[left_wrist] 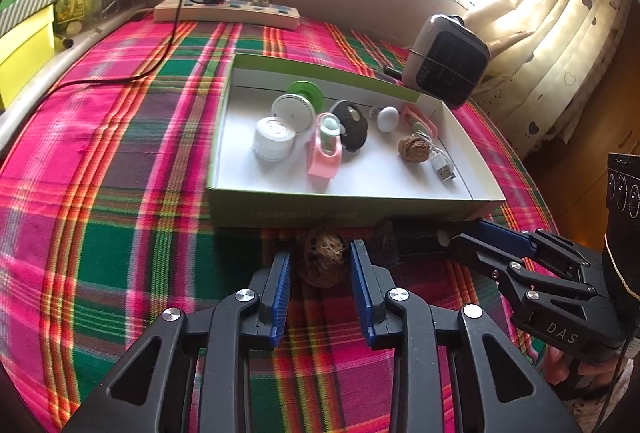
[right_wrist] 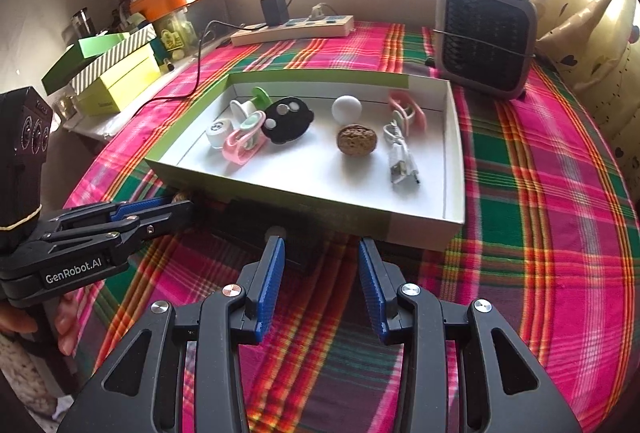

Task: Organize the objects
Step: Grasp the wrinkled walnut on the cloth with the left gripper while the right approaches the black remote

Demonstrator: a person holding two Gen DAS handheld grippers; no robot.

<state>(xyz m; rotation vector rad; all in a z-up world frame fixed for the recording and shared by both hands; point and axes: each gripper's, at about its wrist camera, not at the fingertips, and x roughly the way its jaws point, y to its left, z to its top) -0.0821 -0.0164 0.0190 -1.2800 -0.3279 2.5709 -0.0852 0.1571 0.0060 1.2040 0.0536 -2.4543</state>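
Note:
A shallow green-and-white box point(left_wrist: 280, 211) point(right_wrist: 454, 153) lies on the plaid cloth and holds a walnut point(left_wrist: 414, 148) point(right_wrist: 357, 139), a white ball point(left_wrist: 387, 118) point(right_wrist: 346, 109), a pink clip point(left_wrist: 323, 155), a black disc point(left_wrist: 352, 125), white caps and a USB cable point(right_wrist: 400, 159). My left gripper point(left_wrist: 323, 257) point(right_wrist: 182, 207) is open, its fingers on either side of a second walnut point(left_wrist: 323, 259) just in front of the box. My right gripper point(right_wrist: 320, 253) point(left_wrist: 452, 237) is open, with a dark block point(right_wrist: 276, 229) point(left_wrist: 416, 241) between its fingers and the box wall.
A small grey fan point(left_wrist: 446, 63) point(right_wrist: 486, 35) stands behind the box's right corner. A power strip point(left_wrist: 226, 13) point(right_wrist: 292, 27) with a charger and black cable lies at the back. Stacked boxes point(right_wrist: 116, 73) sit at the left. Curtains point(left_wrist: 560, 45) hang at the right.

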